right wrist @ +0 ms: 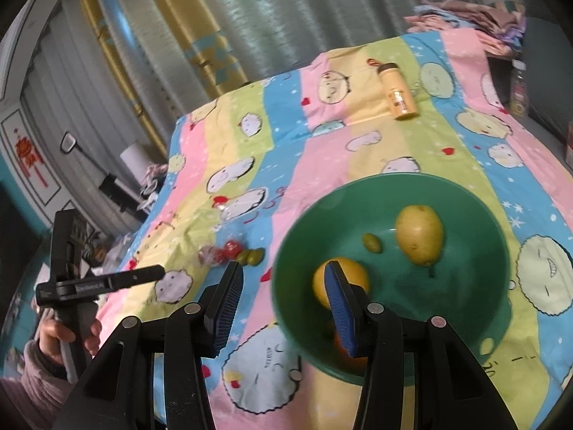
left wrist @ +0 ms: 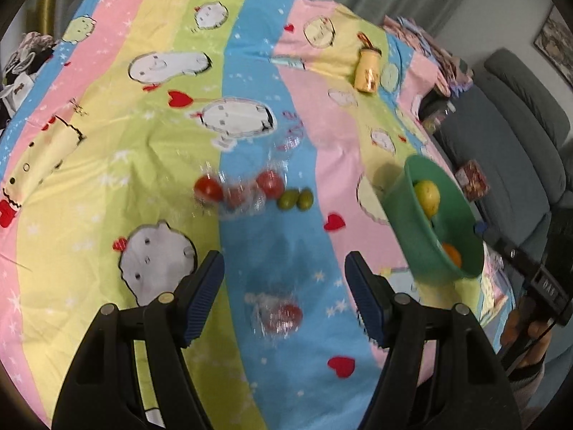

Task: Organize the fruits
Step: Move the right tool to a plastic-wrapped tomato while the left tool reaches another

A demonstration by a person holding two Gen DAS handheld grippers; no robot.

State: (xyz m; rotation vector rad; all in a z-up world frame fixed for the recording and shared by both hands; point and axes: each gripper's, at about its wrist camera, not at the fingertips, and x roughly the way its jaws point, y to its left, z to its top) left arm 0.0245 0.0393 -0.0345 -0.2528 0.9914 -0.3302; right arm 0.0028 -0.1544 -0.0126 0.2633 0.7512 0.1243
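Note:
A green bowl (right wrist: 465, 186) sits on the striped cloth and holds a yellow pear (right wrist: 419, 234), an orange (right wrist: 322, 281) and a small green fruit (right wrist: 371, 242). It also shows in the left wrist view (left wrist: 404, 208). Red fruits in clear wrap (left wrist: 269, 183) and two small green fruits (left wrist: 296, 199) lie on the cloth. One wrapped red fruit (left wrist: 283, 316) lies just ahead of my open, empty left gripper (left wrist: 284, 299). My right gripper (right wrist: 284, 304) is open and empty, its jaws astride the bowl's near rim.
A yellow bottle (left wrist: 367, 68) lies at the far side of the cloth. A grey sofa (left wrist: 508, 136) stands to the right of the table, with folded cloths (right wrist: 472, 18) at the far corner. Curtains hang behind.

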